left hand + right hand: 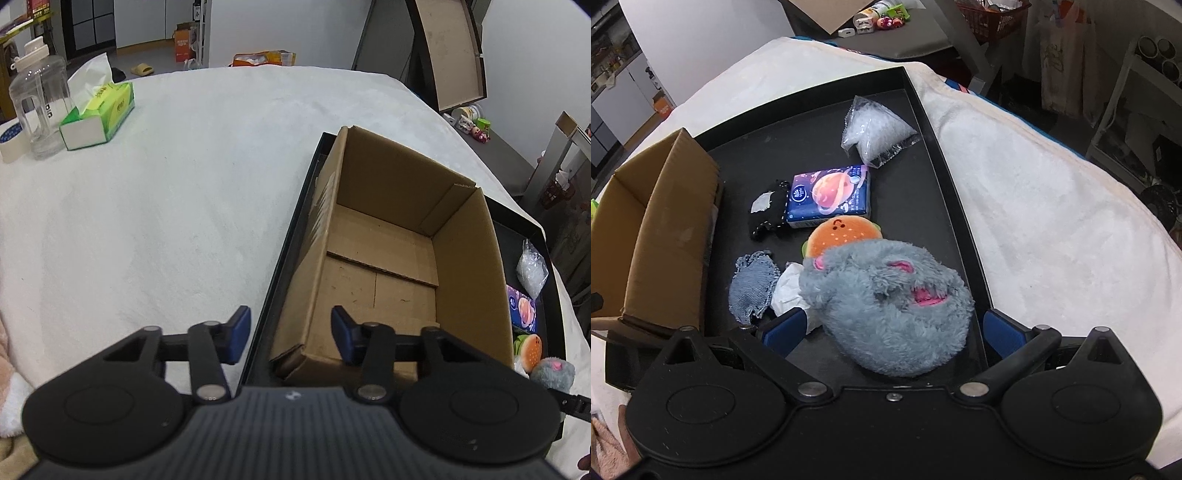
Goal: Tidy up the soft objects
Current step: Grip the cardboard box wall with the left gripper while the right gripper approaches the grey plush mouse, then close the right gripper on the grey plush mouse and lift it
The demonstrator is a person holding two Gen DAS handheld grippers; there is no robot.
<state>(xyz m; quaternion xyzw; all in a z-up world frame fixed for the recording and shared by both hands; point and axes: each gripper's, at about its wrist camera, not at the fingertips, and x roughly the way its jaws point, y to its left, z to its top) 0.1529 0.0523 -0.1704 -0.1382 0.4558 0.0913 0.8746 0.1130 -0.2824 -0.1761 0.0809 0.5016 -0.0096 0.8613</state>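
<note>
A grey plush toy (886, 306) with pink ears lies in the black tray (923, 206), between the open fingers of my right gripper (894, 328); the fingers do not press it. Behind it lie a burger plush (842, 232), a denim scrap (753, 288), a white wad (788, 291), a blue tissue pack (829, 195), a black cloth (766, 212) and a clear bag (875, 133). My left gripper (290, 336) is open and empty over the near corner of the empty cardboard box (391, 251), which stands in the tray (284, 254).
A white fleece cover (166, 203) lies over the table. At its far left stand a green tissue box (99, 114), a clear jug (38, 107) and a tape roll (11, 142). Furniture and clutter stand beyond the right edge (1108, 92).
</note>
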